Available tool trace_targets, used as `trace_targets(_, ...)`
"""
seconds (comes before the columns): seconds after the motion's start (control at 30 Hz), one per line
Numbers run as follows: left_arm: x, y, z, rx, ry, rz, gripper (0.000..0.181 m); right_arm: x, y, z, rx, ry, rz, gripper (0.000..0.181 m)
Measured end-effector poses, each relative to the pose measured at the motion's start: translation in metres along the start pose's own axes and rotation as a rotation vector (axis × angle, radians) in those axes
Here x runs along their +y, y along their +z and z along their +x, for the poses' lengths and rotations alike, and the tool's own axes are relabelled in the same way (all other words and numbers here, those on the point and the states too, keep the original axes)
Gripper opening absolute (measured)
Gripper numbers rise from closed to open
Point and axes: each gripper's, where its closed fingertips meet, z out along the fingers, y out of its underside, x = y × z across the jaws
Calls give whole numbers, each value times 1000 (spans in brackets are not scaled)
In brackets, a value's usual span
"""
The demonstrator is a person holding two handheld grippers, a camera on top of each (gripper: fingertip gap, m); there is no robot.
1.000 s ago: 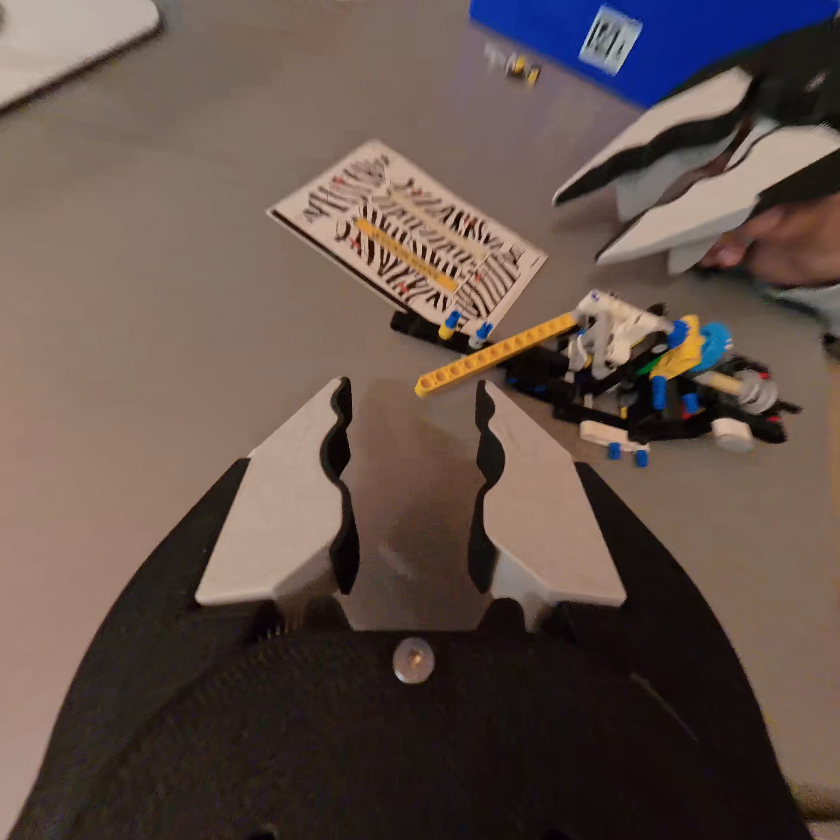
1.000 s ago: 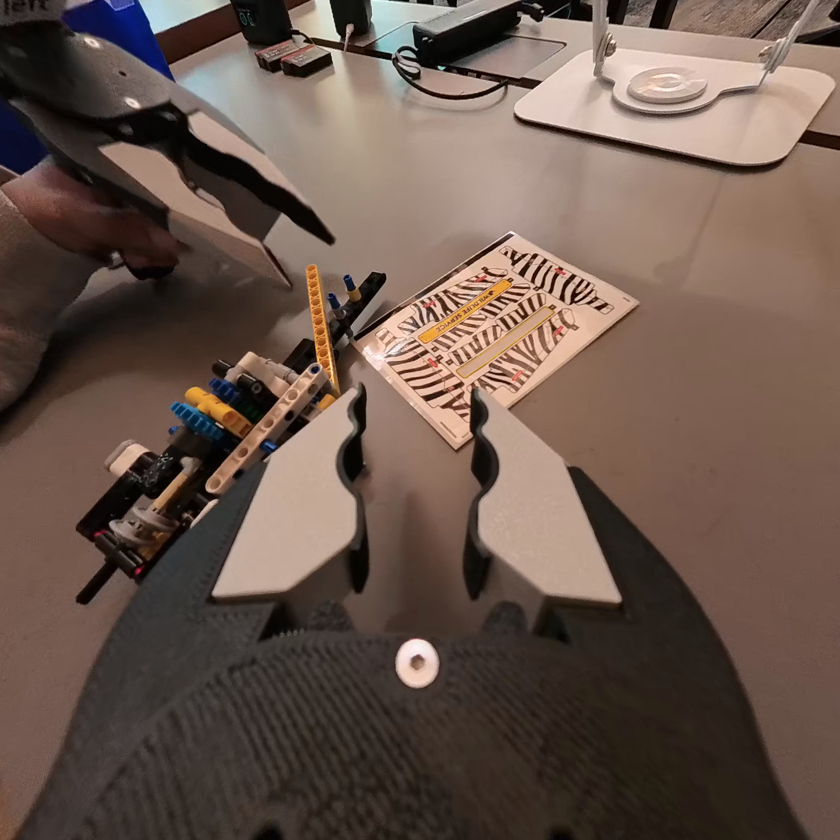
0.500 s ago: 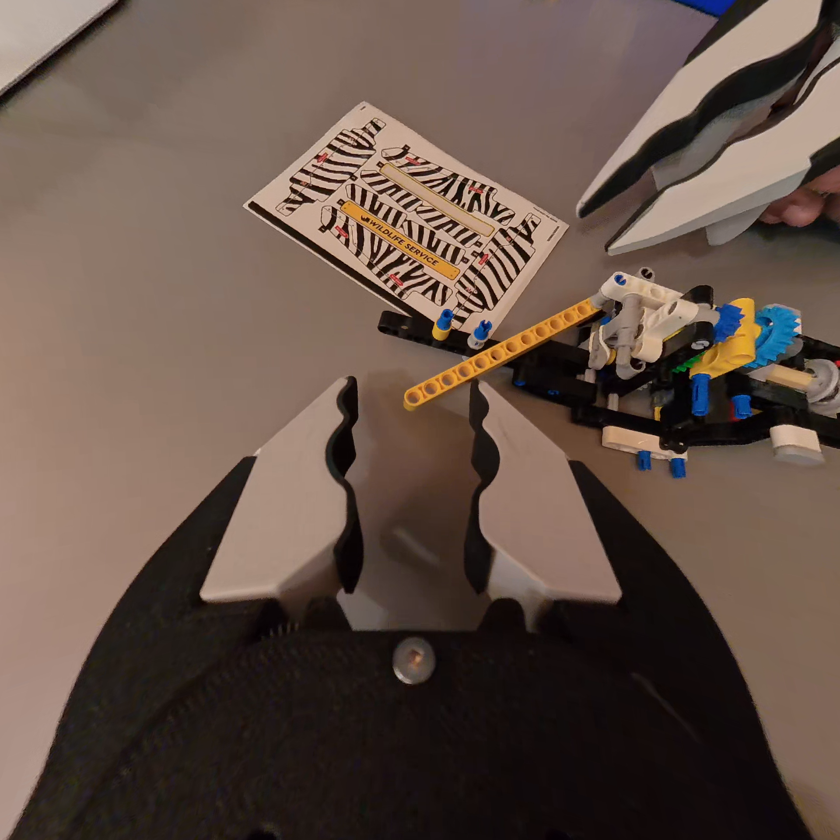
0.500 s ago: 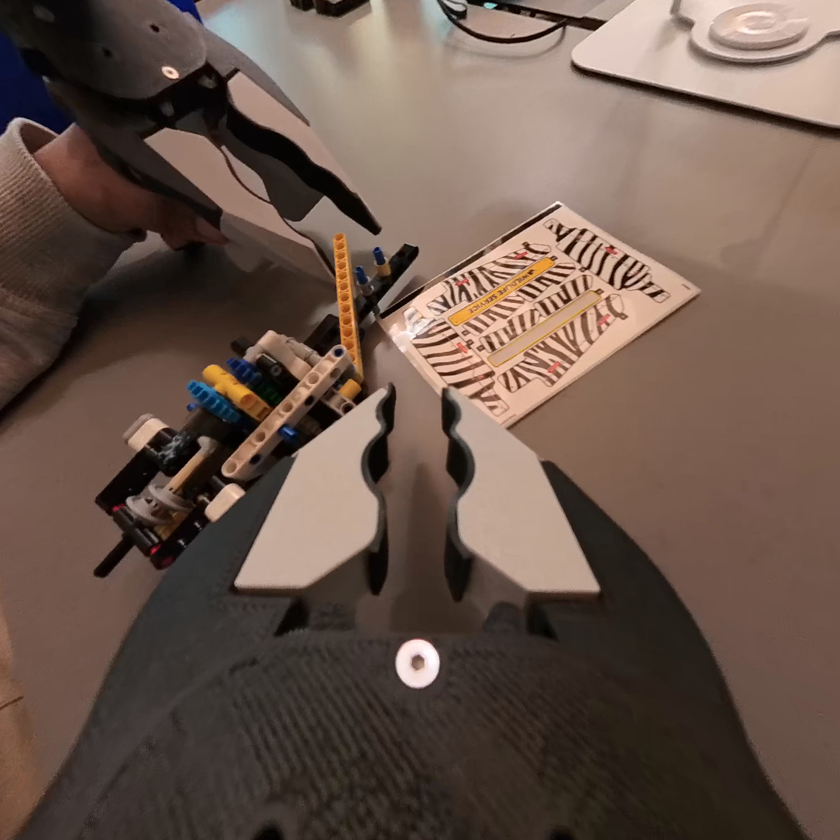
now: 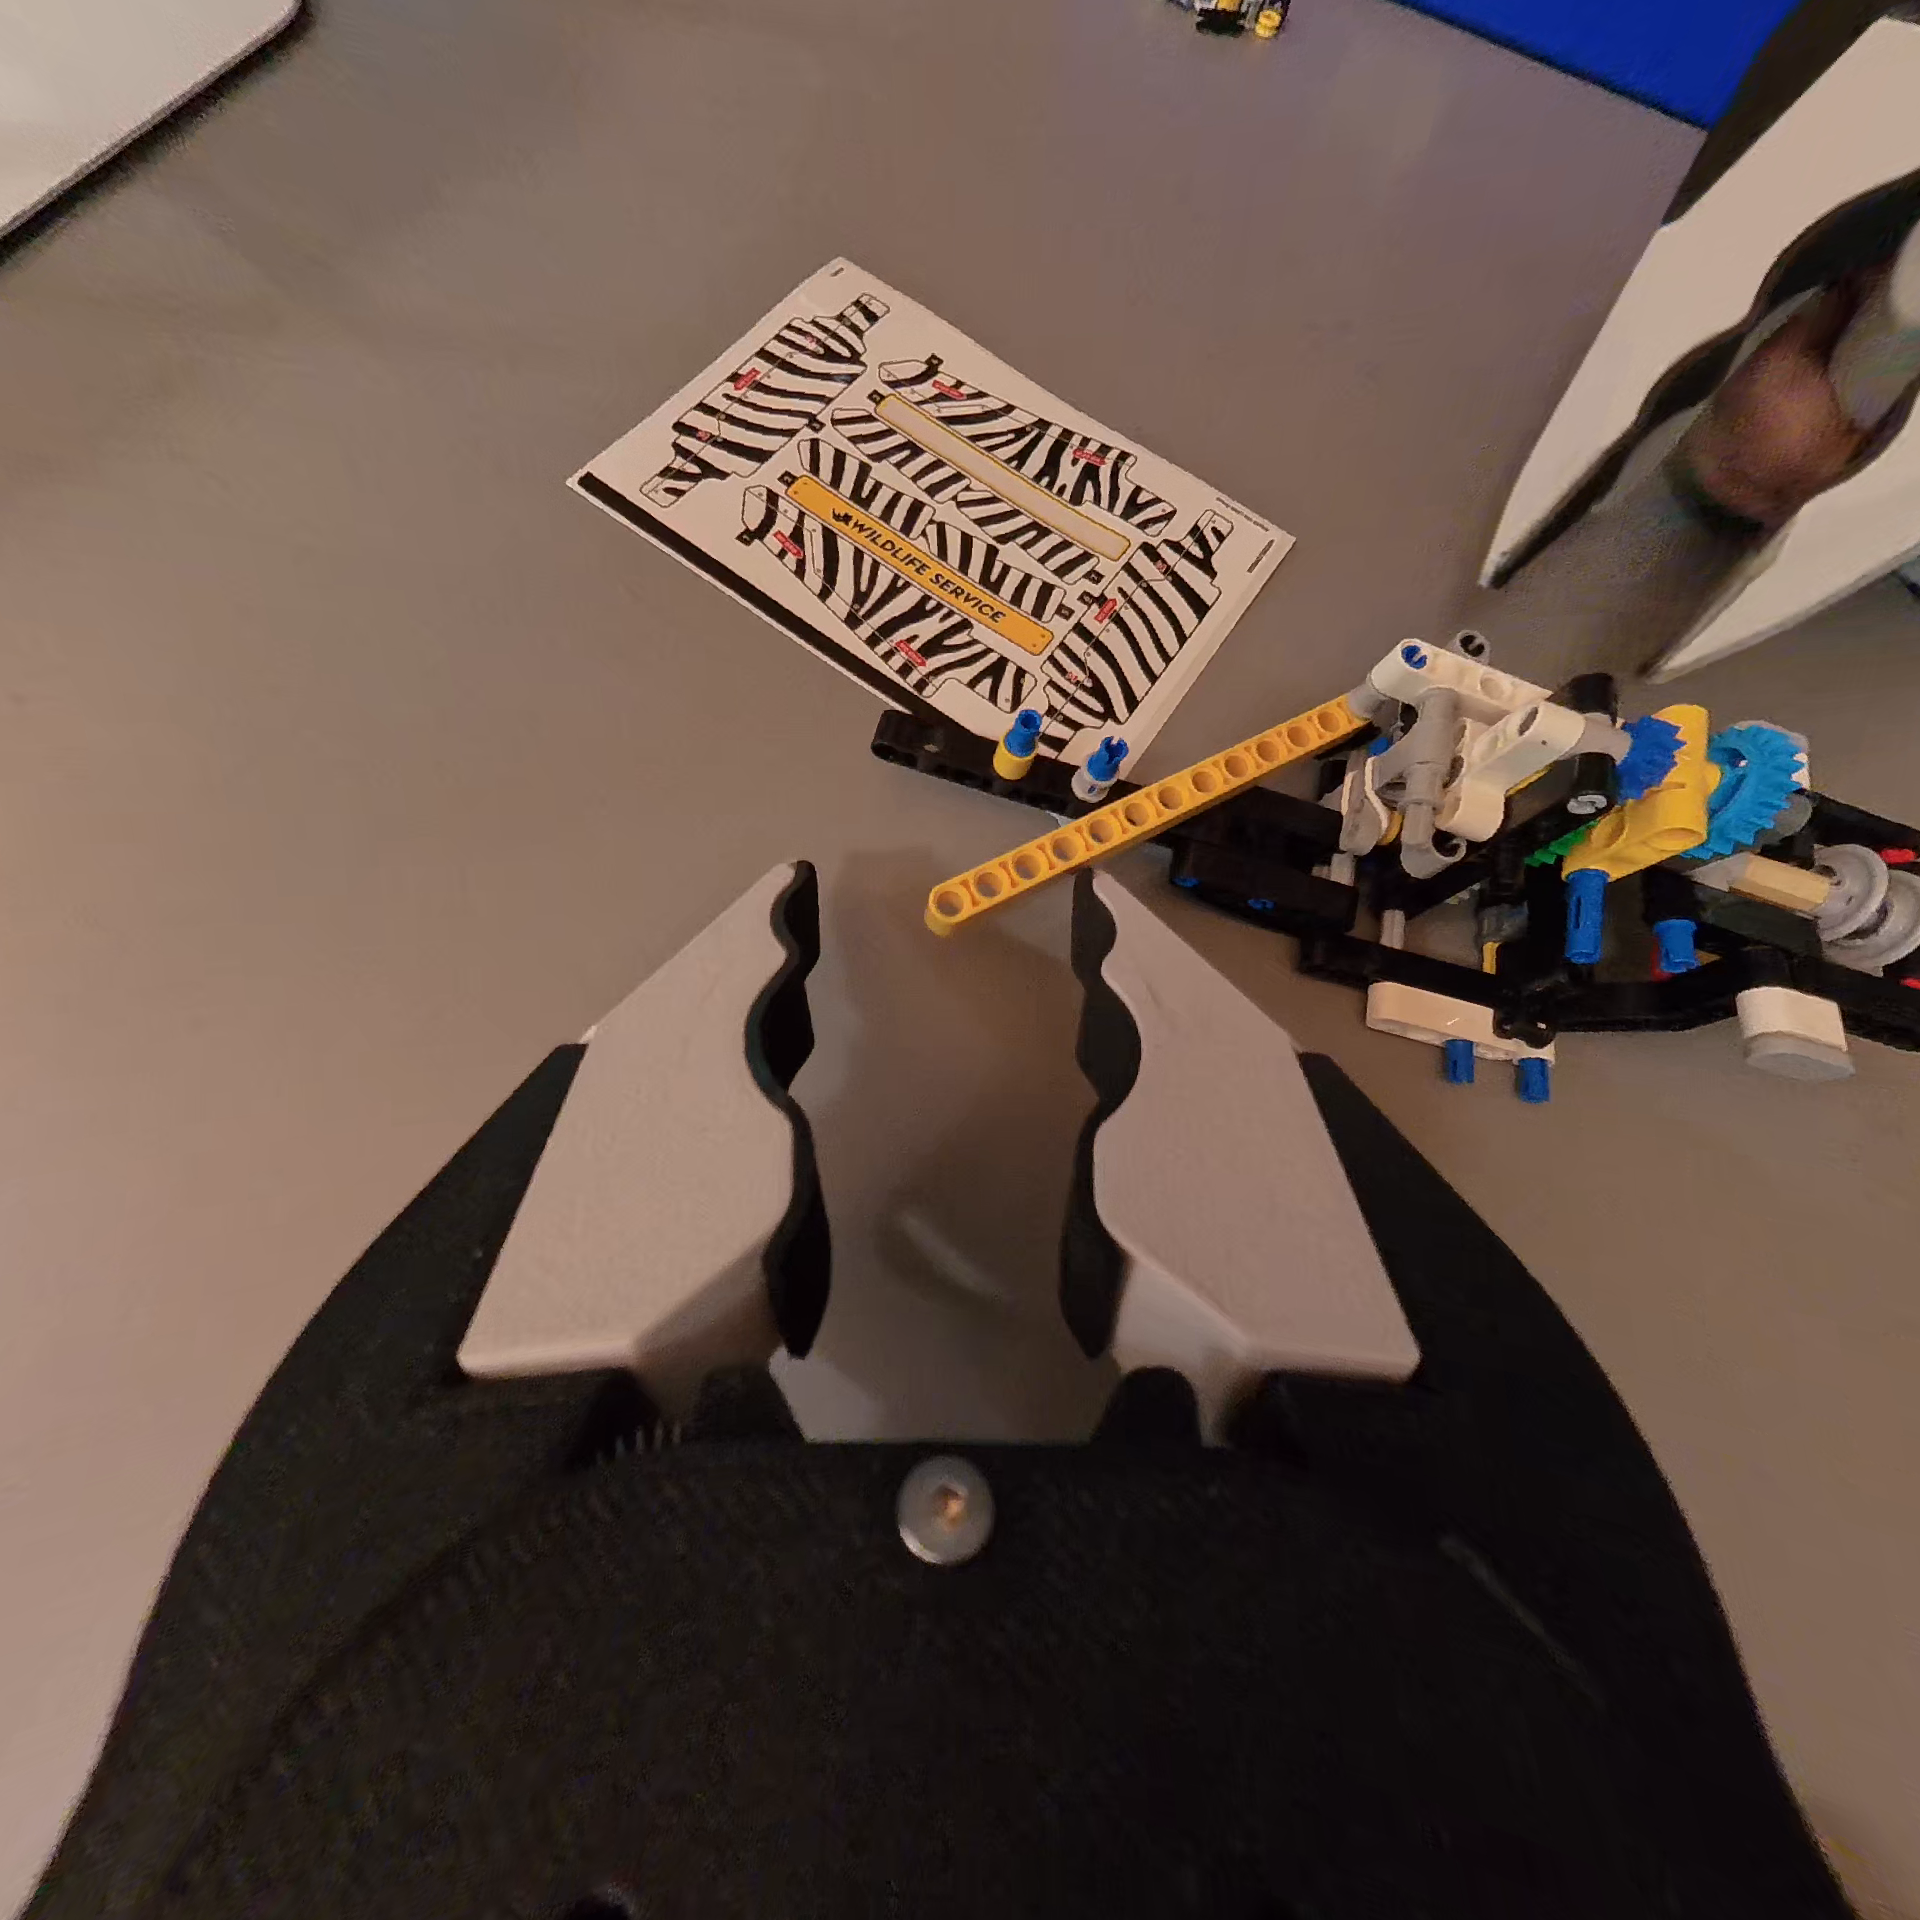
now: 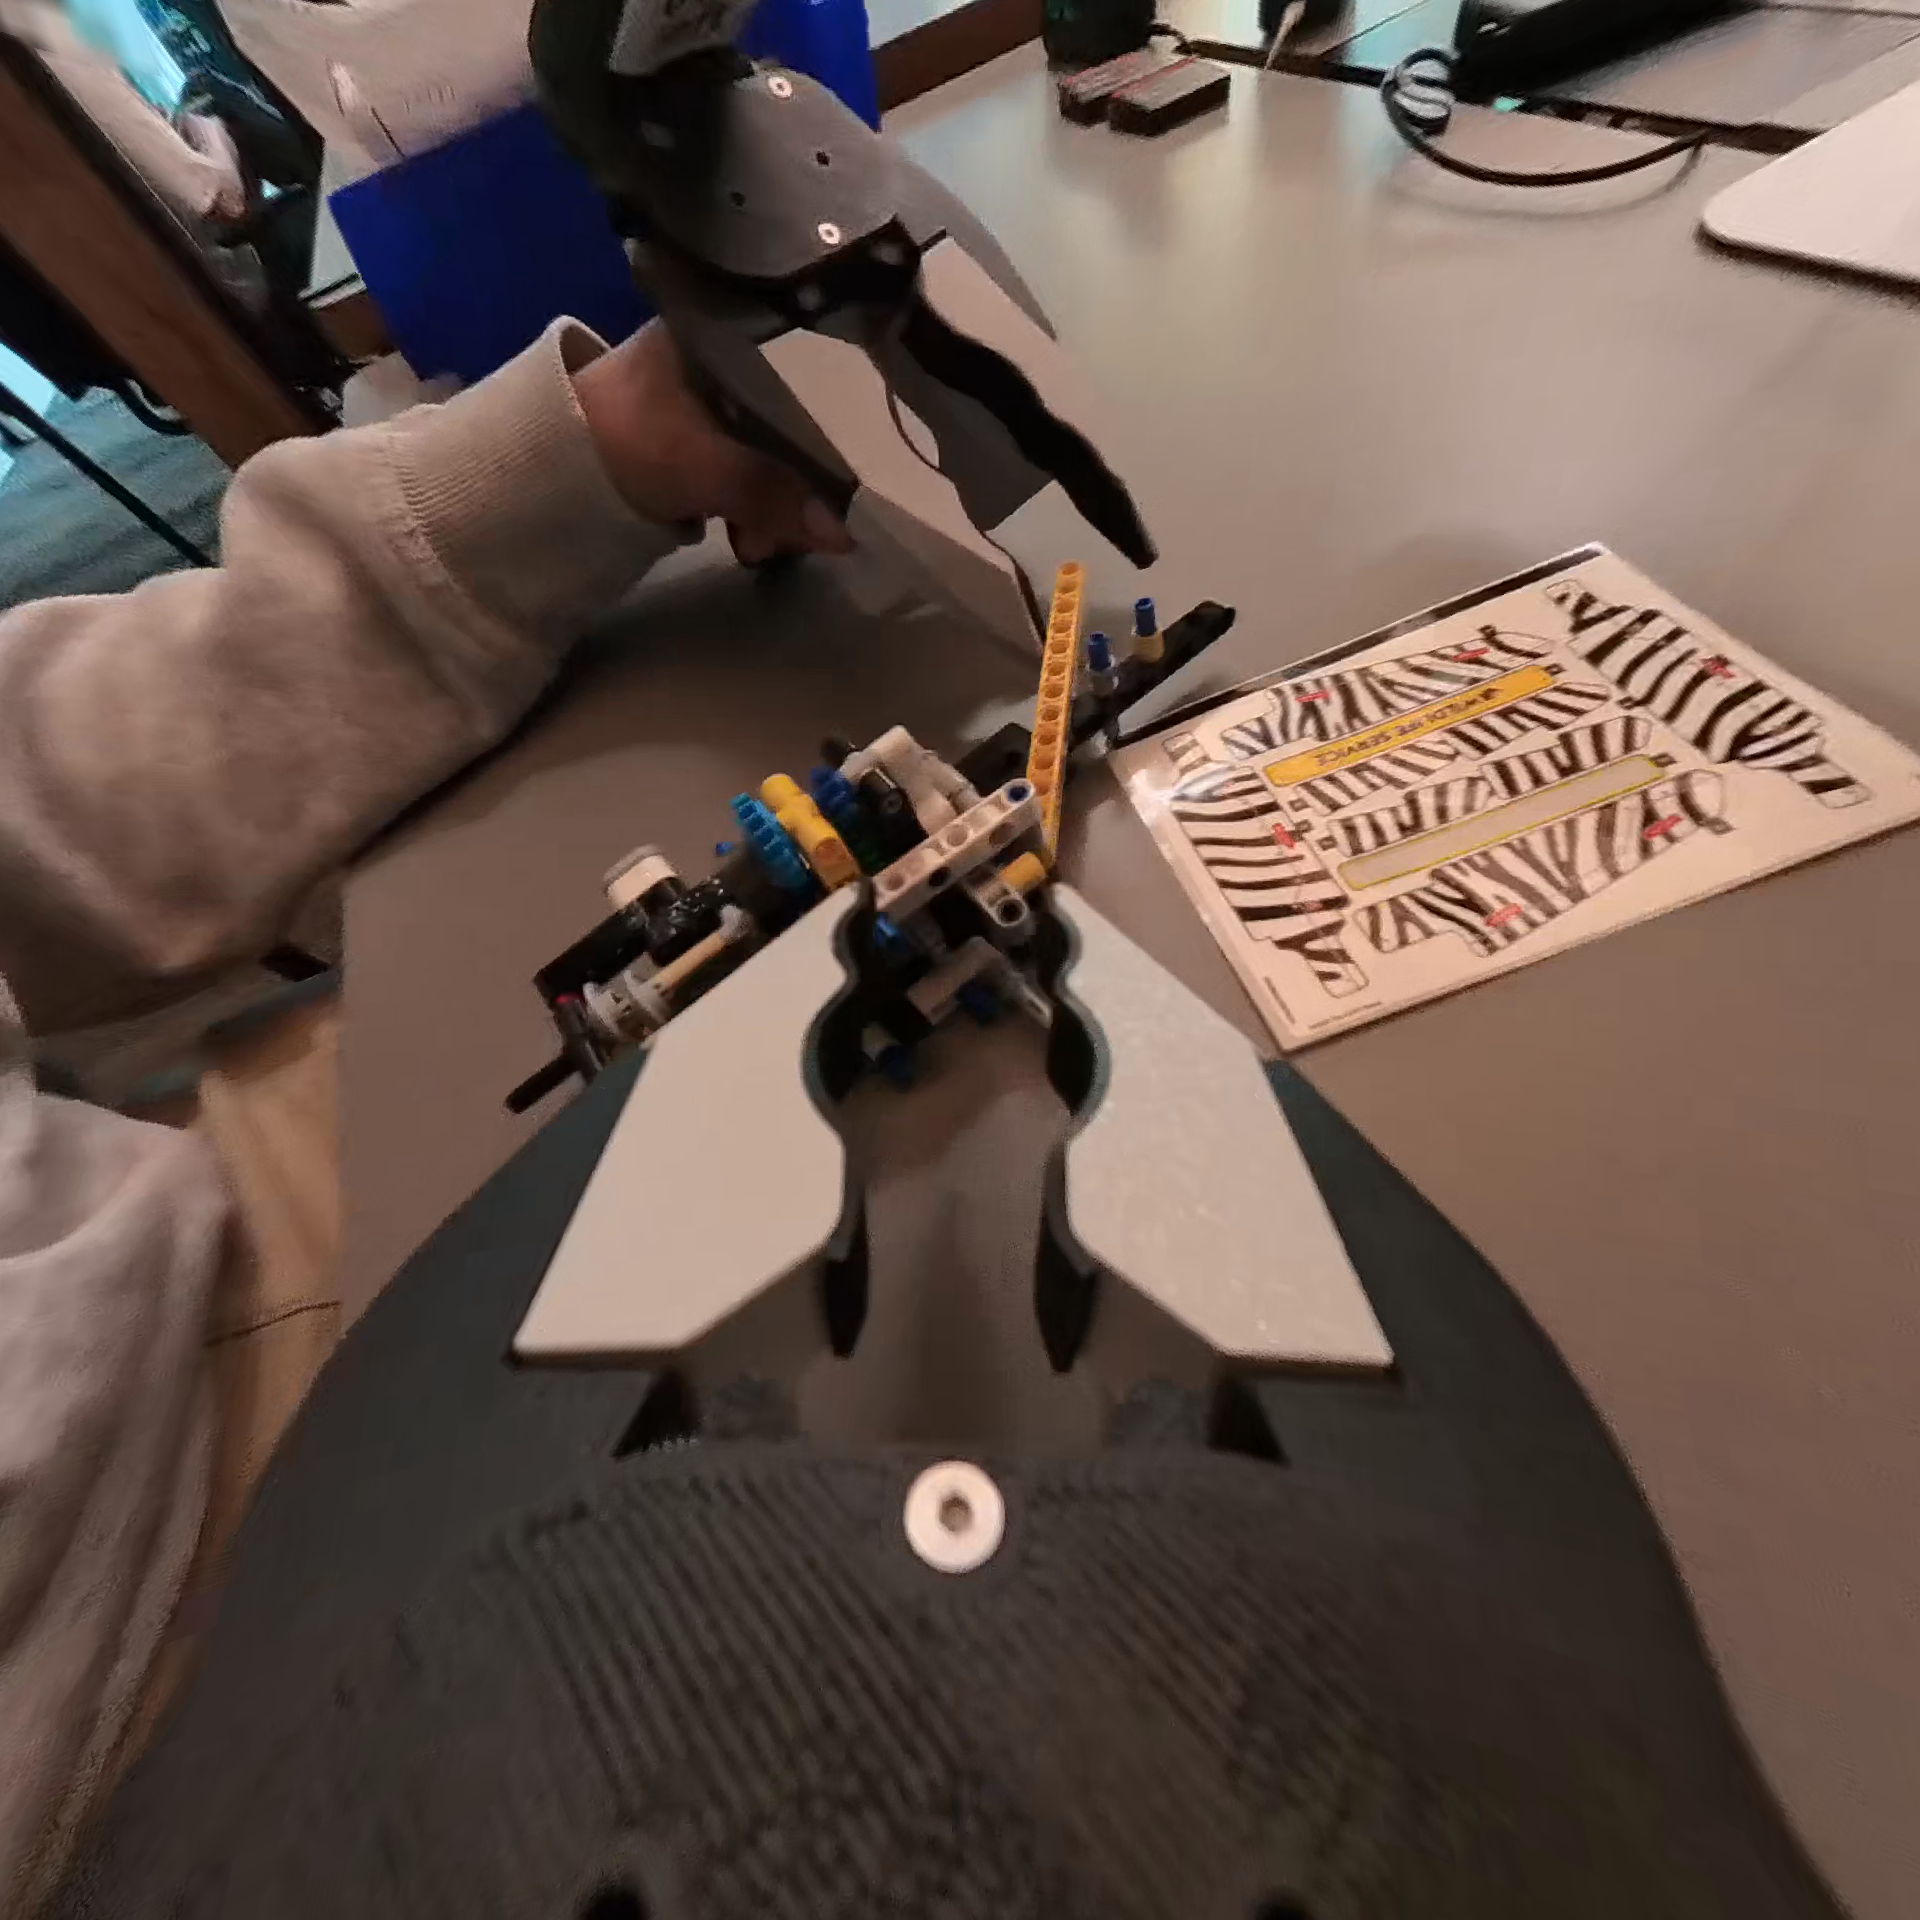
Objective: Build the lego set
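Both tools stand released: left tool (image 5: 945, 883) near the yellow beam (image 5: 1143, 805), right tool (image 6: 951, 904) over the lego model (image 6: 831, 873). Its near side hides behind the fingers (image 6: 717, 1122). Sticker sheet (image 6: 1507, 779) lies beside it on the table (image 6: 1455, 364).

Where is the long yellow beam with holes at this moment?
In the left wrist view, the yellow beam slants out from the lego model, its free end just beyond the open left gripper, below the zebra sticker sheet.
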Motion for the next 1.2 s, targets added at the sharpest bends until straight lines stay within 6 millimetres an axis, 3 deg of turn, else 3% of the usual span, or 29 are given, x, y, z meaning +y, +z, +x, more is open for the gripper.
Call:
trace_targets(0.17, 1, 1, 0, -2, 6, -12, 48, 5, 6, 9, 37, -22, -54, 22)
trace_targets(0.37, 2, 2, 0, -3, 3, -13, 48, 19, 19, 13, 127, -167, -169, 10)
trace_targets(1.2, -9, 15, -4, -128, 70, -13, 43, 22, 31, -6, 26, -265, -202, 7)
